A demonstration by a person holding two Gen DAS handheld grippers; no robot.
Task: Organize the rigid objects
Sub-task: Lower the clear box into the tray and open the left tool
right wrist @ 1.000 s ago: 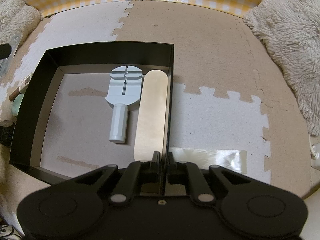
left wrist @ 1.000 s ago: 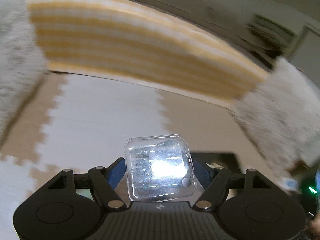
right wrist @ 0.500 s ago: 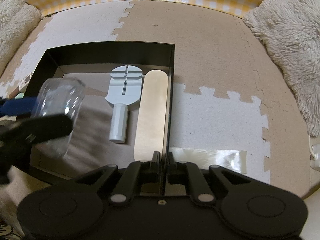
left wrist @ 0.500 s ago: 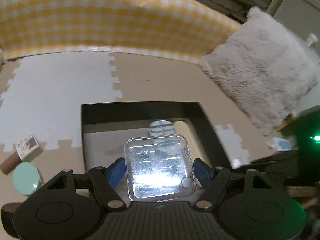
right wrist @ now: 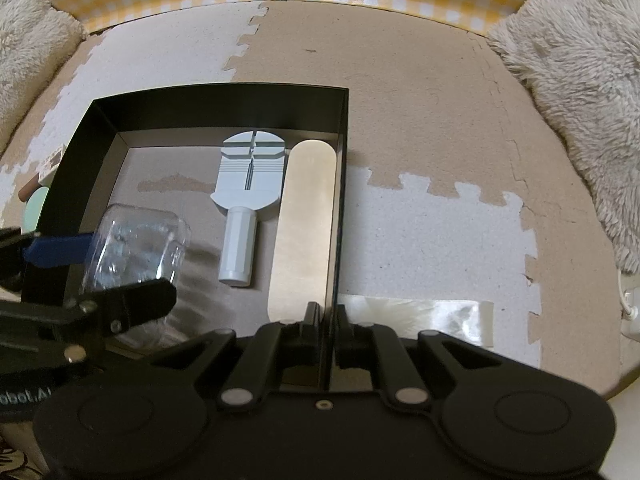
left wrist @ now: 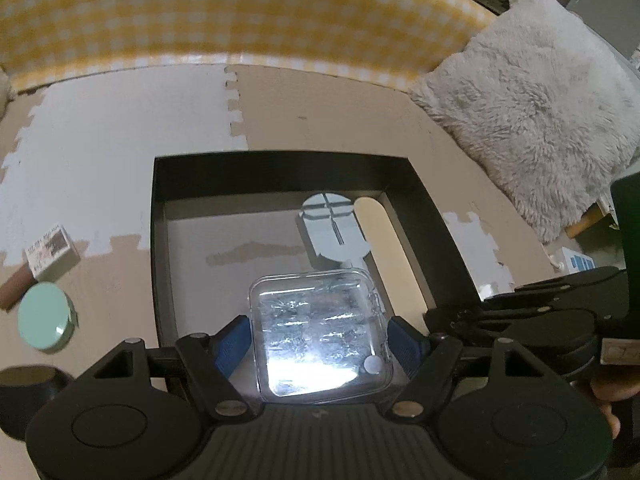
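Observation:
A clear plastic box (left wrist: 320,332) sits between the blue pads of my left gripper (left wrist: 320,340), low over the near left part of the black tray (left wrist: 280,164). The jaws are opening, and the pads still touch the box's sides. From the right wrist view the box (right wrist: 136,248) hangs tilted above the tray floor. A grey watch-link tool (right wrist: 250,172) and a pale wooden oval strip (right wrist: 308,220) lie in the tray along its right side. My right gripper (right wrist: 322,312) is shut on the tray's right wall (right wrist: 340,200).
Left of the tray lie a mint round tin (left wrist: 44,322), a small printed box (left wrist: 50,252) and a brown cylinder (left wrist: 16,294). A fluffy cushion (left wrist: 540,120) and yellow checked cloth (left wrist: 240,20) border the foam mat. A clear sheet (right wrist: 416,316) lies right of the tray.
My left gripper carried the clear box in from the left and down over the tray. It came to rest low inside the near left part. The right gripper stayed put.

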